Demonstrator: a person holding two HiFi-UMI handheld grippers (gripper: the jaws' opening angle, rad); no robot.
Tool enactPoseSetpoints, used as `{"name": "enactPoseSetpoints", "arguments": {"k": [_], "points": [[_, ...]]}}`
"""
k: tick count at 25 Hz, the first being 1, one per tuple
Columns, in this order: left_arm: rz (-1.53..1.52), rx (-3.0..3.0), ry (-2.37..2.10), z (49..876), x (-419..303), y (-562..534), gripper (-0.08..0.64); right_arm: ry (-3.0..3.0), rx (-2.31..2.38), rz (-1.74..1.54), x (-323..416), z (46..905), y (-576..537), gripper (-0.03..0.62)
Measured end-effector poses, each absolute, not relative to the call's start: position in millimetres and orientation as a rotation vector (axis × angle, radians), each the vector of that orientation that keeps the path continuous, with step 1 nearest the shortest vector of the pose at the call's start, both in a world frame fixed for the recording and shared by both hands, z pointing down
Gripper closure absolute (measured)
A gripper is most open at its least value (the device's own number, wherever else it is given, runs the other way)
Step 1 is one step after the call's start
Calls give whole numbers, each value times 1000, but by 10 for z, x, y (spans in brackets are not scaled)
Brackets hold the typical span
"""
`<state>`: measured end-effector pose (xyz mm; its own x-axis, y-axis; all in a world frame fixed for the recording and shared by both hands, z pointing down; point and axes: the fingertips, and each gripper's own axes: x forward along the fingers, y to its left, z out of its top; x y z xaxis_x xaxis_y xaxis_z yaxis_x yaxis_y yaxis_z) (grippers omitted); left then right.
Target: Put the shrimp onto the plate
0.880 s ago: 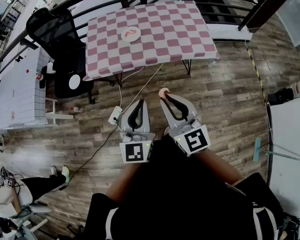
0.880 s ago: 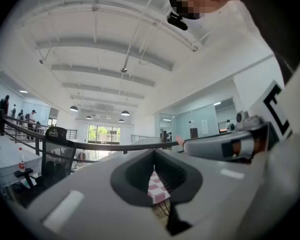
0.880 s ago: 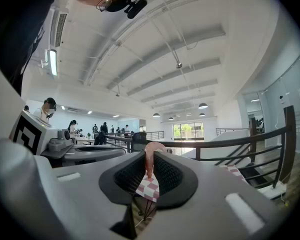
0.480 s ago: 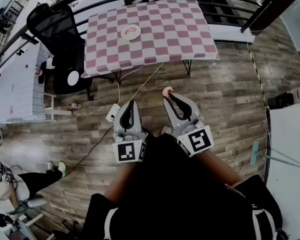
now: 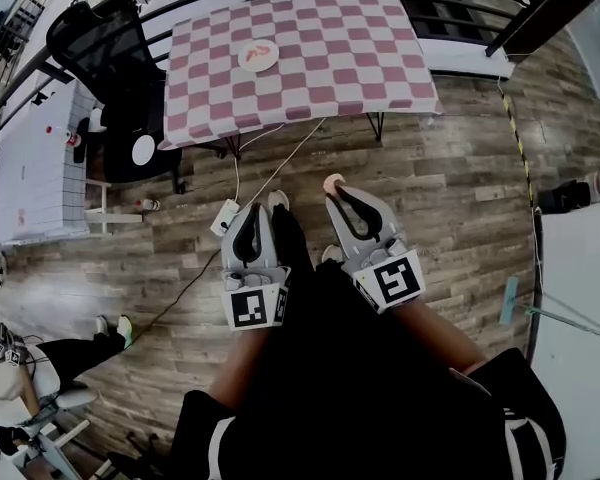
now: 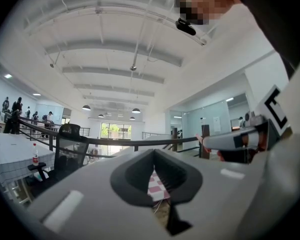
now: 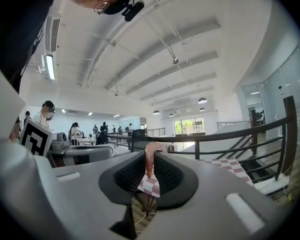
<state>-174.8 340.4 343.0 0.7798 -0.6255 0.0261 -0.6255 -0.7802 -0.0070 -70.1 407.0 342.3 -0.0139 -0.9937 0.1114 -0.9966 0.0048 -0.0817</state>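
Nearest are the person's dark clothes and bare forearms, with both grippers held out side by side over the wood-plank floor (image 5: 450, 188). The left gripper (image 5: 248, 210) has its jaws brought together at the tips with nothing between them. Through the loop behind the tips, its own view shows only a patch of checked cloth and floor. The right gripper (image 5: 334, 194), just to its right, is clamped on the shrimp (image 5: 331, 182), a pale pink piece pinched at the very tips and standing up past them (the right gripper view shows it as a thin upright sliver between the ribbed pads). The shrimp is thus in the air above the floor, well short of the table.

Farther on, a white power strip (image 5: 225, 218) lies on the floor just left of the left gripper, with a pale cable running from it toward the table. Beyond that stands the table (image 5: 320, 68) under a pink-and-white checked cloth. The plate (image 5: 244, 61), white and round, sits on its far left part with an orange-pink piece on it. A black office chair (image 5: 102, 50) stands left of the table.
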Motion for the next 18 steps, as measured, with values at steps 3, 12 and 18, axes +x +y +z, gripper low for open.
{"name": "enactPoseSetpoints", "arguments": {"k": [3, 12, 18], "points": [[42, 2932, -1020, 3512, -1684, 3311, 551, -2176, 2217, 245, -613, 3501, 4040, 540], [4, 2926, -978, 3514, -1276, 2760, 551, -2119, 2229, 257, -247, 3532, 3639, 540], [20, 2907, -995, 3582, -1173, 2252, 551, -2108, 2189, 267, -125, 3596, 3102, 540]]}}
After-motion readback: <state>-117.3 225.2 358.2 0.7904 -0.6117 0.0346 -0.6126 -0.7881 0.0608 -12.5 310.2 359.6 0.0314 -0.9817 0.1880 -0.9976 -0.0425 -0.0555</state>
